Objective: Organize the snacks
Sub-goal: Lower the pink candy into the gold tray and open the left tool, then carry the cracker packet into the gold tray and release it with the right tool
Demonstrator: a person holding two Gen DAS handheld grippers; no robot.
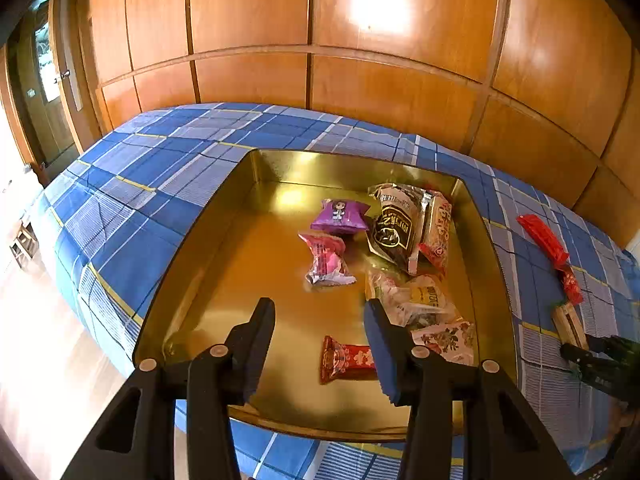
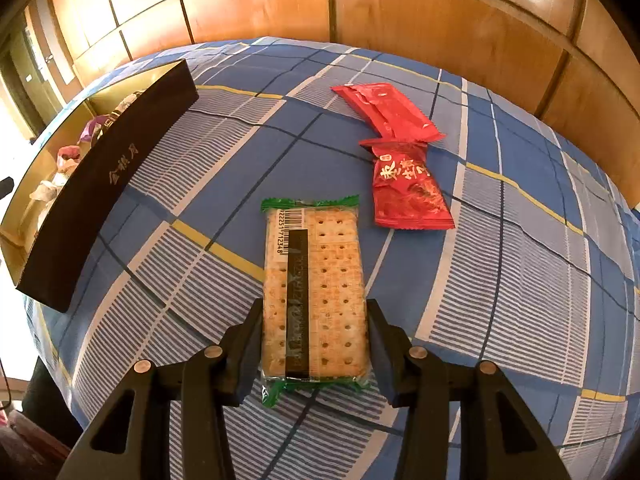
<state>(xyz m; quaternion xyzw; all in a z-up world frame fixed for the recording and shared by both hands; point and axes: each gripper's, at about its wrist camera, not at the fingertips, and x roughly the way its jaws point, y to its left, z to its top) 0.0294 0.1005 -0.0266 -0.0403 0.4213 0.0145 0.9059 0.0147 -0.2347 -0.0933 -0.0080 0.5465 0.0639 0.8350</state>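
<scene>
Right wrist: fingers [image 2: 315, 344] grip cracker pkt [image 2: 316, 292]

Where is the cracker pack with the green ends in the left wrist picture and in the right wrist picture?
Left wrist view: cracker pack near the right edge, on the checked cloth, at the right gripper.
Right wrist view: cracker pack low in the centre, between the right gripper's fingers.
Shared landmark: the gold tray, left of the pack in both.

Your left wrist cam is looking steeply down into the gold tray [image 1: 192, 280], close up. Your right cam is tilting down over the cracker pack [image 2: 314, 292] on the plaid cloth [image 2: 500, 260]. Both are catching that tray and the cloth.
</scene>
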